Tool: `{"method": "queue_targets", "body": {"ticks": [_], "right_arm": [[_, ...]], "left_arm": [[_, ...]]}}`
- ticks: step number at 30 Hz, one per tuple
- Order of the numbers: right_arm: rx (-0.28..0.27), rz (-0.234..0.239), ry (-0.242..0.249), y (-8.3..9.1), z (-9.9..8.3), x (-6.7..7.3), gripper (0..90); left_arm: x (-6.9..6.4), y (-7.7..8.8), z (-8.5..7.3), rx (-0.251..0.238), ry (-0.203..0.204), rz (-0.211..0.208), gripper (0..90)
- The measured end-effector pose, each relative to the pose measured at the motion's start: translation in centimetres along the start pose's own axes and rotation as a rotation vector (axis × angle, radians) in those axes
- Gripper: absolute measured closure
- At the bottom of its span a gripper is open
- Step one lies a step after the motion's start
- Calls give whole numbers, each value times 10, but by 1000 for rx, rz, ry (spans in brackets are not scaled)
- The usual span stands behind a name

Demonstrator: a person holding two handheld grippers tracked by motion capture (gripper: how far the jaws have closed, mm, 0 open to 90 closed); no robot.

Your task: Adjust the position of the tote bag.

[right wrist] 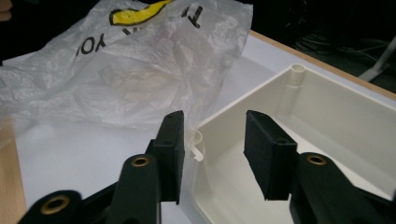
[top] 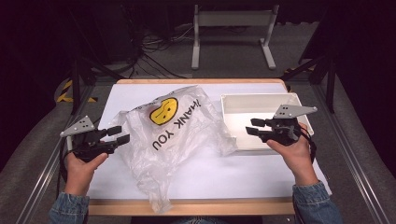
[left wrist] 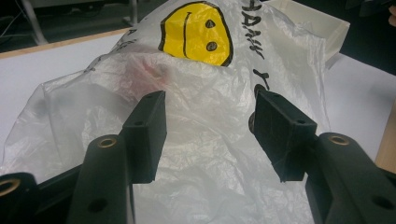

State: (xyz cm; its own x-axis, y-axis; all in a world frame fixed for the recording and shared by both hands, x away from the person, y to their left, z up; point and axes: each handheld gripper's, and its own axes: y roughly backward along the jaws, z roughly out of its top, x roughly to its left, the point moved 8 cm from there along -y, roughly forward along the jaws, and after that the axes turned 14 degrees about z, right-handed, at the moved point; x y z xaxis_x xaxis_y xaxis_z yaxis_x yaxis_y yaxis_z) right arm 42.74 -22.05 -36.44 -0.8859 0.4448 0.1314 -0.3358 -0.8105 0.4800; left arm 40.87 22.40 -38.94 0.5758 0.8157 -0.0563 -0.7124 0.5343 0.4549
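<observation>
1. A thin, crinkled plastic bag (top: 175, 133) is lying across the middle of the white worktop (top: 252, 172) — translucent film, creased all over, bunched to a narrow tail at the near wooden edge.
2. The bag is carrying a yellow smiley face (top: 163, 111) outlined in black, with black "THANK YOU" lettering running beside it; in the left gripper view something reddish is showing faintly through the film just under the face, too blurred to identify.
3. A shallow rectangular white tray (top: 233, 100) of hard, smooth plastic is sitting at the right of the bag, with straight walls and small round posts in its corners; the bag's right fringe is lying against the tray's left wall.
4. The left gripper (top: 119, 134) is hovering at the bag's left edge, held level in the person's left hand (top: 81, 170); its blocky matte-black jaws are standing apart with nothing clamped, and the rumpled film is lying ahead of them.
5. The right gripper (top: 254, 128) is hanging over the tray's near part in the right hand (top: 296, 156) — its jaws are likewise apart and gripping nothing, one over the tray's corner rim, the other over its bare floor.
6. Both sleeves are blue denim.
</observation>
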Motion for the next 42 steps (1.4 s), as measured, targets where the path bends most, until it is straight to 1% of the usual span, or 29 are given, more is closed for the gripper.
{"method": "queue_targets", "body": {"ticks": [4,5,6,7,8,10,11,12,13,14,15,16,19,20,21,22,23,24,25,26,29,32,34,36,37,38,39,40,42], "right_arm": [[10,-13,-23,-2,-1,-2,466],[10,-13,-23,-2,-1,-2,466],[9,-15,-20,-3,0,-1,432],[9,-15,-20,-3,0,-1,432],[8,-18,-20,-3,0,-1,419],[10,-29,-28,-4,1,-1,383],[9,-28,-28,-4,1,-1,376],[9,-28,-28,-4,1,-1,376],[11,-28,-29,-5,1,0,370],[13,-28,-21,-6,3,1,358],[13,-28,-19,-7,3,2,355],[13,-28,-19,-7,3,2,355],[17,-17,-9,-10,6,6,349],[17,-17,-9,-10,6,6,349],[21,-14,-7,-11,6,7,346],[27,-11,-5,-13,6,8,339],[27,-11,-5,-13,6,8,339],[29,-10,-3,-14,6,9,337],[28,-8,-5,-14,6,9,327],[28,-8,-5,-14,6,9,327],[31,-7,-7,-16,7,11,308],[35,-7,-6,-18,6,12,300],[37,-5,-7,-19,6,12,292],[39,-6,-7,-20,6,13,287],[41,-4,-10,-20,5,13,288],[41,-4,-10,-20,5,13,288],[46,1,-12,-21,5,14,287],[46,1,-12,-21,5,14,287],[51,-1,-15,-22,4,14,273]], "left_arm": [[-6,2,3,0,-4,-14,421],[-9,3,4,-3,-2,-28,421],[-13,5,7,-8,1,-46,408],[-15,5,8,-10,-3,-49,408],[-19,6,9,-5,-13,-53,400],[-28,6,12,2,-51,-45,382],[-30,6,12,3,-69,-39,378],[-30,6,12,3,-69,-39,374],[-34,7,13,8,-74,-36,374],[-37,7,14,6,-92,-36,364],[-41,8,14,10,-85,-43,360],[-41,8,14,10,-85,-43,357],[-49,13,18,4,-98,-64,343],[-49,13,18,4,-98,-64,332],[-51,13,19,9,-101,-70,332],[-57,14,20,23,-109,-81,303],[-57,14,20,23,-109,-81,294],[-59,14,20,26,-123,-81,294],[-67,12,19,39,-135,-95,274],[-67,12,19,39,-135,-95,265],[-79,8,19,49,-171,-105,246],[-90,4,20,52,-183,-119,231],[-100,0,18,65,-190,-130,213],[-108,-5,16,79,-207,-141,201],[-108,-5,16,79,-207,-141,196],[-111,-7,15,84,-215,-142,196],[-118,-12,14,95,-231,-145,191],[-118,-12,14,95,-231,-145,188],[-125,-18,11,108,-229,-163,181]]}}
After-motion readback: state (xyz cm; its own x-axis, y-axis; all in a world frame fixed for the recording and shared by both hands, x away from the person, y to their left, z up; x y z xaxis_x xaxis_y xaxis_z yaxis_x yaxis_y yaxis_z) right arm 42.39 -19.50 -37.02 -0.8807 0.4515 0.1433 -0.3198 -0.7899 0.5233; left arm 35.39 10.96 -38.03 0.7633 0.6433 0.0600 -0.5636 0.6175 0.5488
